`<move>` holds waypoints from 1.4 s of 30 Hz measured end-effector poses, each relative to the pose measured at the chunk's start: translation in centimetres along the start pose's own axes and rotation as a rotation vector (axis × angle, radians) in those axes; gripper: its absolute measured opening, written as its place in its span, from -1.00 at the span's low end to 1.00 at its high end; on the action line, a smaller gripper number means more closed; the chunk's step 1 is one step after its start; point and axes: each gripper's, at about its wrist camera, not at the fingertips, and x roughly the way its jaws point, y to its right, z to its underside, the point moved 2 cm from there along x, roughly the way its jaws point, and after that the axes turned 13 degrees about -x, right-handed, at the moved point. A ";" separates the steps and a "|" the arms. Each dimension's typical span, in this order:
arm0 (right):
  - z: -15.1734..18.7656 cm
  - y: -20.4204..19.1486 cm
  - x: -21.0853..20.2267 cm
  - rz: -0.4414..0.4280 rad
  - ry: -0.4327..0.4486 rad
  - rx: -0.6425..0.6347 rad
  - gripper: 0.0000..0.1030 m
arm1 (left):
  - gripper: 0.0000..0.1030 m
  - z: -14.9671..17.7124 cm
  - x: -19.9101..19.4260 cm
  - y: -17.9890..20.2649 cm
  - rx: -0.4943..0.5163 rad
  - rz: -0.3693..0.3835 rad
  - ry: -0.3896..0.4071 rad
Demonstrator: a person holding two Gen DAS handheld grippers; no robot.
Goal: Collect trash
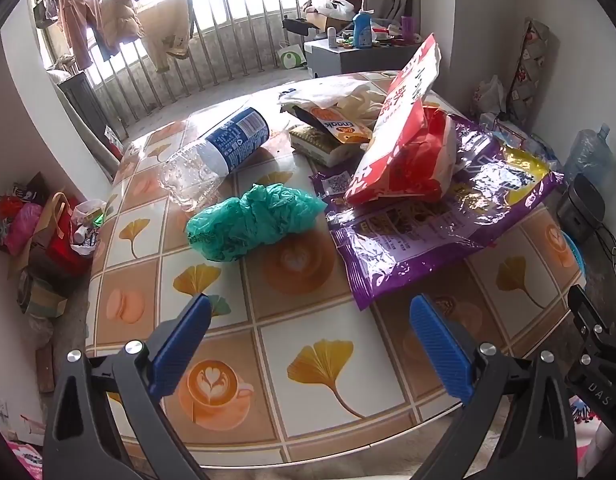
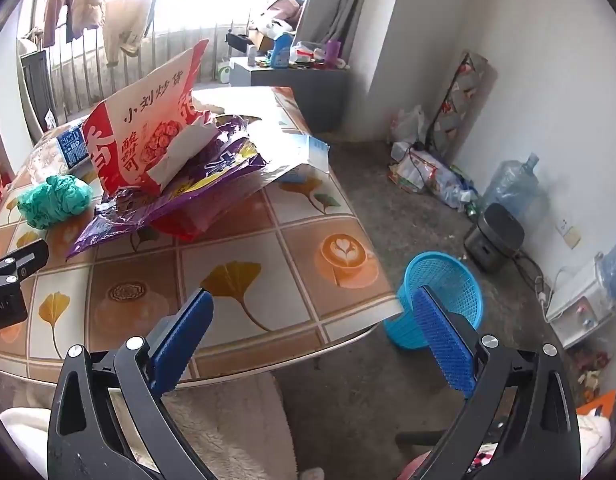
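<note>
Trash lies on a patterned table [image 1: 291,360]: a crumpled green plastic bag [image 1: 251,220], a clear bottle with a blue label [image 1: 219,148] on its side, a purple snack bag [image 1: 436,216], a red and white paper bag [image 1: 404,144] on top of it, and snack wrappers [image 1: 332,128] behind. My left gripper [image 1: 308,320] hovers open over the table's near part, short of the green bag. My right gripper [image 2: 312,312] is open above the table's right front edge, empty. A blue mesh basket [image 2: 444,292] stands on the floor beside the table. The right view also shows the red bag [image 2: 147,136] and green bag [image 2: 55,200].
The other gripper's black body shows at the right edge [image 1: 592,344] and at the left edge [image 2: 11,280]. Floor clutter lies along the right wall: water jugs [image 2: 516,184], a black appliance [image 2: 496,236], bags. More bags sit on the floor left of the table [image 1: 47,232]. A railing [image 1: 235,40] stands behind.
</note>
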 end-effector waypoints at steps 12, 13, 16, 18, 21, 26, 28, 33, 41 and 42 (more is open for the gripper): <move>-0.1 -0.4 -0.1 -0.004 -0.005 -0.006 0.85 | 0.89 0.1 0.1 -0.1 -0.002 0.002 -0.007; -0.1 -0.4 -0.1 -0.004 -0.004 -0.006 0.85 | 0.89 0.1 0.1 -0.2 -0.001 0.002 -0.006; -0.2 -0.5 0.0 -0.003 -0.005 -0.006 0.85 | 0.89 0.1 0.1 -0.2 -0.002 0.003 -0.007; -0.2 -0.5 0.0 -0.002 -0.005 -0.006 0.85 | 0.89 0.1 0.1 -0.2 -0.003 0.002 -0.007; -0.2 -0.6 0.0 -0.003 -0.003 -0.006 0.85 | 0.89 0.1 0.1 -0.2 -0.002 0.002 -0.006; -0.2 -0.6 0.0 -0.003 -0.003 -0.006 0.85 | 0.89 0.1 0.1 -0.3 -0.002 0.002 -0.006; -0.3 -0.7 0.0 -0.003 -0.003 -0.005 0.85 | 0.89 0.1 0.1 -0.2 -0.002 0.003 -0.006; -0.3 -0.7 0.0 -0.004 -0.004 -0.005 0.85 | 0.89 0.2 0.0 -0.4 -0.003 0.001 -0.007; -0.3 -1.0 0.0 -0.007 -0.004 -0.006 0.85 | 0.89 0.2 0.1 -0.4 -0.002 0.002 -0.007; -0.3 -1.0 0.0 -0.007 -0.004 -0.005 0.85 | 0.89 0.2 0.1 -0.4 -0.003 0.001 -0.007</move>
